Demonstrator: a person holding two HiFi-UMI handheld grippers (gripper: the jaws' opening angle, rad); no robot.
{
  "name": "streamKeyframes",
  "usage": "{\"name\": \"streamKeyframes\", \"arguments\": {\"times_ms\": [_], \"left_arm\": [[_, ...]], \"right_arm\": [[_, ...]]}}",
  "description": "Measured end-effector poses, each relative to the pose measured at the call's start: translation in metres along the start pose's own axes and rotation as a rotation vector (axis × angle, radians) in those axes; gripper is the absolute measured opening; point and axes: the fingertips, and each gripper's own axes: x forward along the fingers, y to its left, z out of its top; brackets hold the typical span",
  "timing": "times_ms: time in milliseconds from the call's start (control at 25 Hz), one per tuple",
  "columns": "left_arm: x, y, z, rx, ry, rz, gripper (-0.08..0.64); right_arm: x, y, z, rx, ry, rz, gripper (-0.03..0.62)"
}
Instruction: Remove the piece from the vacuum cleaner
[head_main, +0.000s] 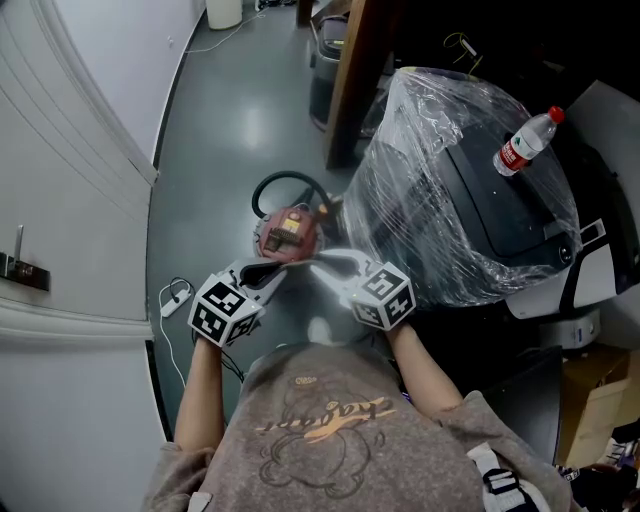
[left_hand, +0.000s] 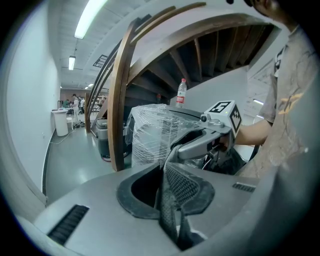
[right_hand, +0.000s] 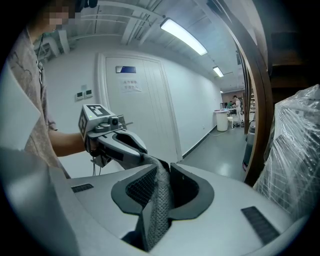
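While L gripper (head_main: 272, 276) & R gripper (head_main: 326, 266) clamp mesh piece (right_hand: 159, 197) ends, vacuum cleaner (head_main: 287, 232) beneath, floor (head_main: 210, 120) open.

**Vacuum cleaner** (head_main: 287, 232): a small red canister lying on the grey floor, with its dark hose (head_main: 290, 182) curving in a loop behind it. **Piece** (right_hand: 159, 197): a grey, mesh-textured strip held off the floor close to the canister. It spans between the left claw (head_main: 272, 272) and the right claw (head_main: 322, 262), each pinching one end.

Institutional corridor: glossy floor (head_main: 230, 130), ceiling strip lights (right_hand: 182, 36), staircase (left_hand: 200, 55), plastic-wrapped equipment (head_main: 450, 200).
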Motion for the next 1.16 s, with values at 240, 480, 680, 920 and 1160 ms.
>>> {"name": "streamKeyframes", "arguments": {"times_ms": [240, 480, 680, 920, 1160], "left_arm": [[0.0020, -0.0008, -0.0032, -0.004, 0.003, -0.002, 0.041], [0.0014, -0.0020, -0.0045, -0.011, 0.001, 0.006, 0.043], [-0.0003, -0.0020, -0.0042, -0.012, -0.001, 0.016, 0.042], [-0.0024, -0.0019, -0.0039, -0.012, -0.006, 0.025, 0.043], [-0.0030, -0.0028, -0.0058, -0.013, -0.006, 0.032, 0.043]], "right_arm": [[-0.0005, -0.0004, -0.0038, -0.004, -0.001, -0.009, 0.066], [-0.0007, 0.0010, -0.0043, 0.003, -0.004, -0.011, 0.066], [-0.0008, 0.0022, -0.0034, 0.007, -0.016, -0.016, 0.066], [-0.0003, 0.0040, -0.0035, 0.012, -0.025, -0.016, 0.066], [-0.0008, 0.0058, -0.0045, 0.015, -0.029, -0.015, 0.066]]}}
